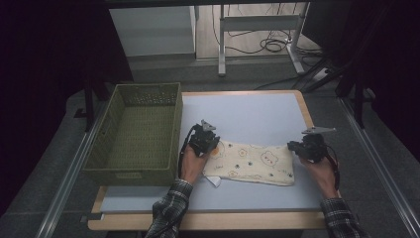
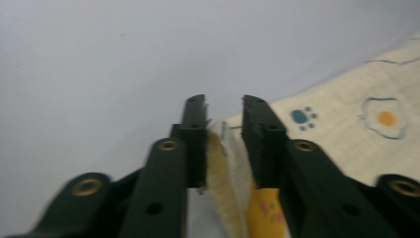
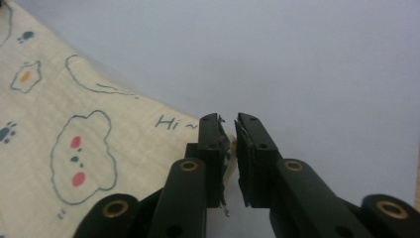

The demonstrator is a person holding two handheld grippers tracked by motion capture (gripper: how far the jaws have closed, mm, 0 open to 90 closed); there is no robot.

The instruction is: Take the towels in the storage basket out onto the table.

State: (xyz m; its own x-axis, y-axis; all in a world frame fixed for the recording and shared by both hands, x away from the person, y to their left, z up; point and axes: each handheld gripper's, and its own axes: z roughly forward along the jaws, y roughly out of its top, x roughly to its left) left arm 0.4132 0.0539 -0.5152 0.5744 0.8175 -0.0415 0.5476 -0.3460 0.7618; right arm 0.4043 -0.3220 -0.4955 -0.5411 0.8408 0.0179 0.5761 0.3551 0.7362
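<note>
The cream printed cloth (image 1: pixel 250 161) is laid flat on the table (image 1: pixel 257 116); at its ends, left tongs (image 1: pixel 214 147) and right tongs (image 1: pixel 293 147) are parted, loosely straddling its edges.

Plaid sleeves (image 1: pixel 171 210), blk claws (image 1: pixel 204 139)

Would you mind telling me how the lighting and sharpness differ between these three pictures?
High view: dim, dark at the edges, yet the cloth and basket read clearly. Left gripper view: bright, but the near jaws and cloth edge are soft. Right gripper view: bright, the cloth's print fairly crisp.
</note>
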